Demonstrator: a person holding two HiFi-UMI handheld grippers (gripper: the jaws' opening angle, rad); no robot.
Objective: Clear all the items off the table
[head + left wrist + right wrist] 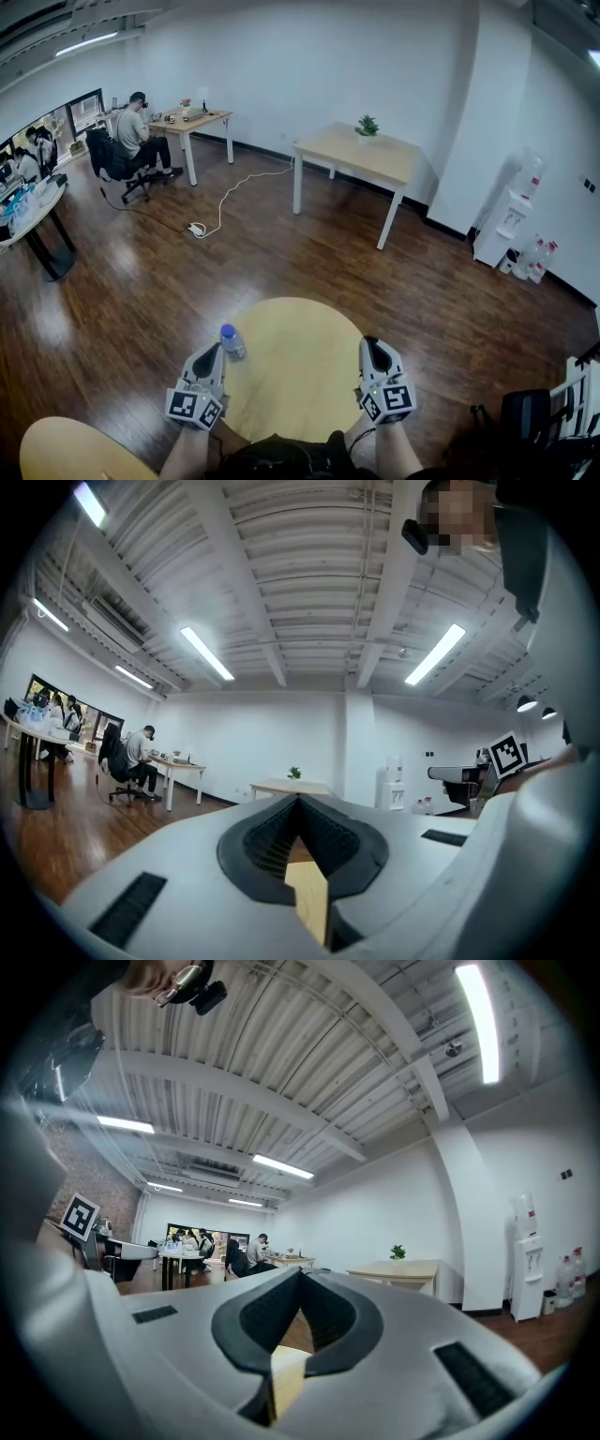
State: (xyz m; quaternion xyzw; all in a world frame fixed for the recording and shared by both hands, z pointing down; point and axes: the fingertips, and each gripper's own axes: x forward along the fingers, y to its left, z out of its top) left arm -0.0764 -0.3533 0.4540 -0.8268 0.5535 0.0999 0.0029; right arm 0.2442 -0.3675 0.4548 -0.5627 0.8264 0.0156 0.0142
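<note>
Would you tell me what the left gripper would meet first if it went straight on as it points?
Probably the water bottle, standing just ahead of the left gripper and slightly to its right on the round table; depth is unclear, so it might slip past.

The left tongs (pixel 213 349) and the right tongs (pixel 371 343) are each being shown as a pale grey moulded shell with a dark tip. A cube faced with black-and-white square markers is being carried at the rear of each: the left cube (pixel 195 408) and the right cube (pixel 389 400). In the gripper views, the inner faces are being seen lined with black ribbed pads (pixel 267 841), and black rectangular slots (pixel 127 909) are being shown set into the smooth shells. A dark garment (pixel 281 459) is being worn.
</note>
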